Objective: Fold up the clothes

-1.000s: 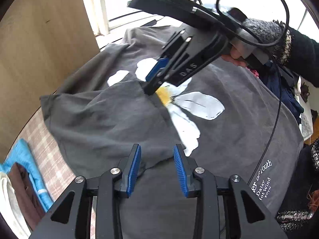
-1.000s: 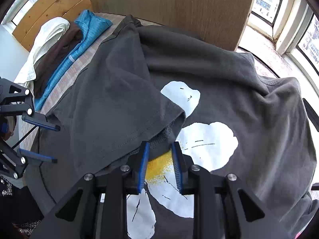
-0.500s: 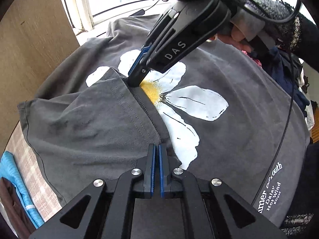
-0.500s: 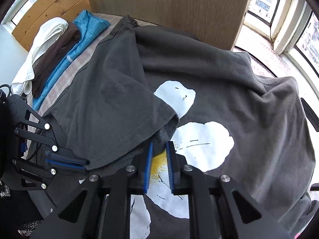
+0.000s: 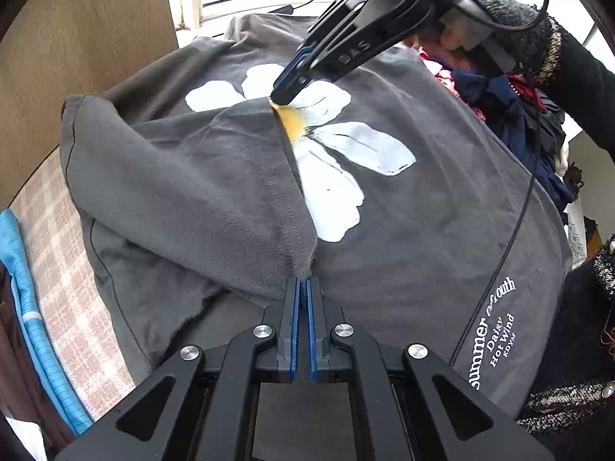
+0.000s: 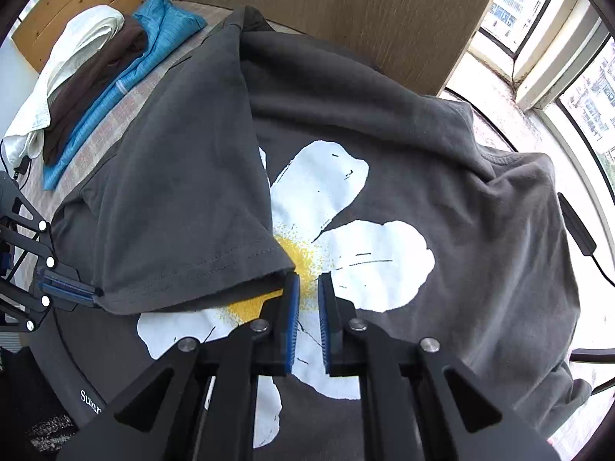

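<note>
Gripping the folded sleeve hem [image 5: 296, 238] of one grey T-shirt [image 5: 423, 230], left tool [image 5: 303, 299] clenched; right tool [image 6: 306, 296] released. Three garments [image 6: 92, 65] upper left.

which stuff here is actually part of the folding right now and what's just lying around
In the job:
- grey daisy T-shirt
- its folded-over sleeve
- left gripper, shut on the sleeve hem
- right gripper, at the sleeve's other corner

Lying about:
- blue garment
- brown garment
- white garment
- clothes heap
</note>
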A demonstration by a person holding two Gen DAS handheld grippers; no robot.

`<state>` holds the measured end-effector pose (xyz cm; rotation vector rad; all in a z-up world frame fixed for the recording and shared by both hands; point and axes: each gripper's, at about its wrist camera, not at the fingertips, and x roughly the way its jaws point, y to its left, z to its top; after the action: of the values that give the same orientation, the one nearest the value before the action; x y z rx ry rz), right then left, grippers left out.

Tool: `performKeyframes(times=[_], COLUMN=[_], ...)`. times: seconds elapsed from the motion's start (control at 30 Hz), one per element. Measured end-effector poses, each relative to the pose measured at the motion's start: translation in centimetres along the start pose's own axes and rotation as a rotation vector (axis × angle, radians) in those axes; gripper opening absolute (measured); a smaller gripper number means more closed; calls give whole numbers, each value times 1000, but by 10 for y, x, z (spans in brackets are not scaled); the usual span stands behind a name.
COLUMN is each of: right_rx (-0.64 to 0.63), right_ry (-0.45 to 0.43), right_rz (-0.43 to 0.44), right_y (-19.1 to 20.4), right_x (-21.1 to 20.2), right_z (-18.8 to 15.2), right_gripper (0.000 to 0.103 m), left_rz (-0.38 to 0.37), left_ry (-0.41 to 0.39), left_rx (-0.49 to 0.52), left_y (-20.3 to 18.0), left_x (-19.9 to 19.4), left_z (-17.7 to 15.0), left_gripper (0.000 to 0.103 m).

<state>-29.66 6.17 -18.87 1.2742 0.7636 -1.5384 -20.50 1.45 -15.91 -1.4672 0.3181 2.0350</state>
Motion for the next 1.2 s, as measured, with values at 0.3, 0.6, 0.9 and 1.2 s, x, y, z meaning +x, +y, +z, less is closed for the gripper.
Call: performKeyframes(times=[0.3,0.6,0.9,1.2], right_rx=[-6,-105,31,-137], right_ry=[-29,54,-47,18], right_rz=[141,24,-5,-32], right_y=[35,53,9,66], right_x=[0,32,-23,27], right_z=[25,16,-2,10], right_gripper=[20,8,4,39], left_rz=[86,208,204,206], left_ry=[-158,-10,-23,-7], left_rx=[-148,-190,-164,-146], left_y=[46,79,81,81], left_x=[-51,-5,-2,2], left_z=[-1,-12,-14,-9], left_gripper=[15,16,18,19])
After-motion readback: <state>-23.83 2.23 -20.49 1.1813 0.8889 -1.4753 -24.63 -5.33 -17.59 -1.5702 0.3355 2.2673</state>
